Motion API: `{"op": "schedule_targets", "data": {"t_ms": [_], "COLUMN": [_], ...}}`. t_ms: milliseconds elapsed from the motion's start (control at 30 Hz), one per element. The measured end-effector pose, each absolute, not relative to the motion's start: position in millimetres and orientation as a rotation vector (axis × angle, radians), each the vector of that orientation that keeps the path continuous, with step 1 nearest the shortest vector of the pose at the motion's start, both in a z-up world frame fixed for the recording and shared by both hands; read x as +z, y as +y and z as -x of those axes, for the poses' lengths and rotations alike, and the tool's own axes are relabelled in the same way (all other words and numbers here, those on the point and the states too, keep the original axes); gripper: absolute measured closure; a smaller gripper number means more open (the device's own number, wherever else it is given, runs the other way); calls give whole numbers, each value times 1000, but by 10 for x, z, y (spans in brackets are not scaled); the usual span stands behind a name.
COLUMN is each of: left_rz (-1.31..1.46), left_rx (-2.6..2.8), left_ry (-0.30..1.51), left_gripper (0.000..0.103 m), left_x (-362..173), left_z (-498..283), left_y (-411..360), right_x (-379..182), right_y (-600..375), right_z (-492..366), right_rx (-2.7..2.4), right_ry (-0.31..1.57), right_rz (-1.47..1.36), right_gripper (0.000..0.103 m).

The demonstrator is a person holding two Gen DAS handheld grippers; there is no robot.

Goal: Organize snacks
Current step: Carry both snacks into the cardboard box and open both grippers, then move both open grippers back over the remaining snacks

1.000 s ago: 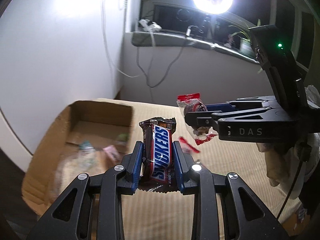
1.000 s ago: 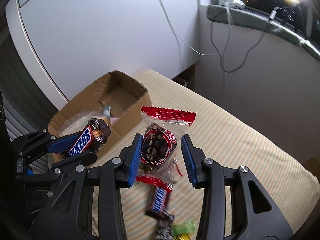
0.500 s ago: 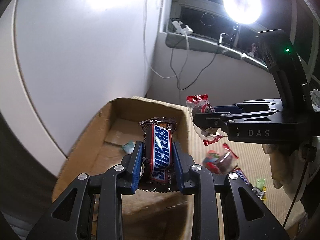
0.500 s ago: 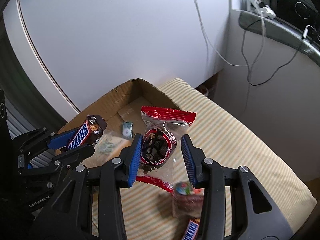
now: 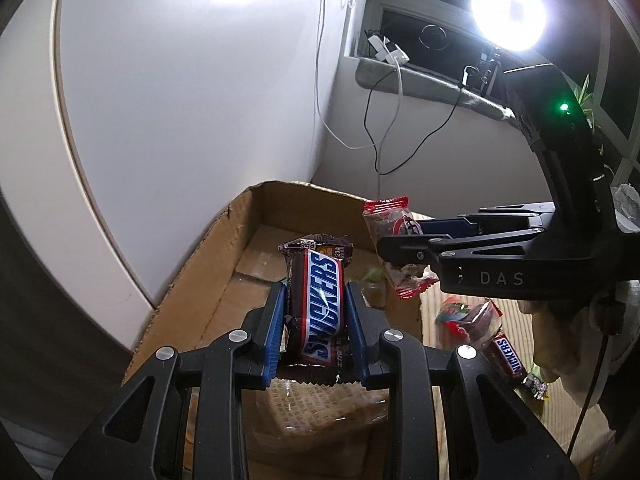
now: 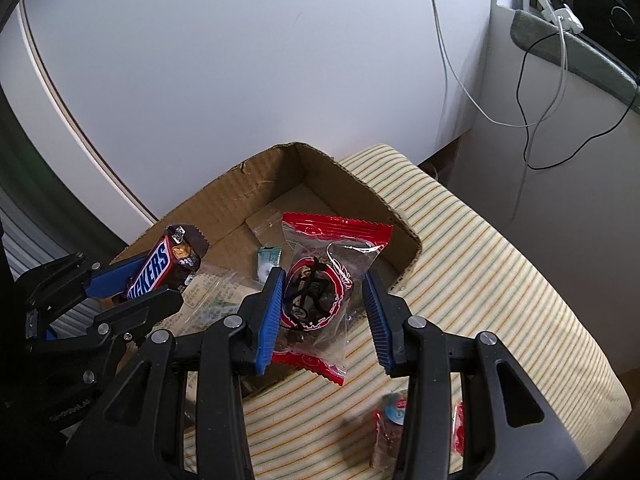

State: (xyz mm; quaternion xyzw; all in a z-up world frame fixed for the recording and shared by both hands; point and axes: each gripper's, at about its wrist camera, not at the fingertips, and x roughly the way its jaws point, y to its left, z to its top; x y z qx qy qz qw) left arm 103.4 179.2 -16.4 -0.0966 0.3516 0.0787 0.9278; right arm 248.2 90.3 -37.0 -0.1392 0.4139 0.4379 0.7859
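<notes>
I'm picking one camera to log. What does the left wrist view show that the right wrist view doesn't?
Left only: the ring light and a loose Snickers bar on the cloth. Right only: the green-white packet in the cardboard box. Both: the held Snickers, the red-sealed snack bag, the box and both grippers.

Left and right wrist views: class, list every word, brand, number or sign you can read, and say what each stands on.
"SNICKERS": Snickers bar held in the left gripper.
"SNICKERS": second Snickers bar lying on the striped cloth.
"DAS": side of the right gripper.
One large black character, unreadable to me: red-edged snack packet.
Small print on both wrappers: too small to read.
</notes>
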Motion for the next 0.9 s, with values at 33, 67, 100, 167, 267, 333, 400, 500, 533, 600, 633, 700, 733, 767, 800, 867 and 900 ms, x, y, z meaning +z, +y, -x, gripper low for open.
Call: {"op": "schedule_targets", "data": {"t_ms": [33, 67, 100, 167, 267, 333, 400, 500, 533, 600, 633, 700, 733, 767, 800, 867, 900], "left_rz": [198, 198, 197, 198, 202, 204, 206, 206, 206, 204, 203, 202, 203, 203, 202, 197, 195], "left_rx": [164, 167, 172, 178, 186, 188, 190, 185, 184, 177, 175, 166, 162, 155, 146, 131, 125], "left_ry": [722, 723, 726, 723, 717, 713, 707, 700, 699, 693, 690, 682, 679, 676, 673, 671, 671], "left_gripper": [75, 75, 74, 63, 55, 55, 55, 55, 55, 55, 55, 55, 55, 55, 55, 55, 55], "left_x": [-171, -177, -182, -172, -151, -142, -128, -108, -99, -63, -48, -12, 3, 17, 29, 40, 38], "left_z": [-1036, -1033, -1031, -1024, -1022, -1015, -998, -971, -963, -940, -911, -883, -874, -864, -858, -857, -859], "left_y": [1796, 1799, 1802, 1806, 1820, 1828, 1824, 1804, 1799, 1751, 1721, 1662, 1635, 1604, 1563, 1490, 1460], "right_x": [-374, -376, -381, -383, -368, -339, -299, -239, -221, -184, -167, -127, -109, -97, -88, -76, -76], "right_y": [916, 923, 933, 947, 942, 930, 897, 833, 812, 747, 706, 601, 535, 471, 406, 271, 203], "right_z": [-2479, -2475, -2474, -2470, -2464, -2449, -2433, -2399, -2387, -2358, -2344, -2318, -2306, -2296, -2288, -2274, -2270], "right_rx": [944, 944, 945, 945, 947, 943, 936, 933, 931, 926, 923, 914, 910, 905, 899, 883, 876], "right_ry": [892, 890, 888, 887, 887, 879, 863, 850, 846, 835, 831, 821, 817, 814, 811, 807, 807], "right_rz": [303, 307, 310, 314, 313, 314, 310, 306, 307, 307, 306, 302, 298, 295, 293, 290, 287], "right_gripper": [61, 61, 61, 60, 60, 54, 46, 45, 45, 45, 45, 45, 45, 45, 45, 45, 45]}}
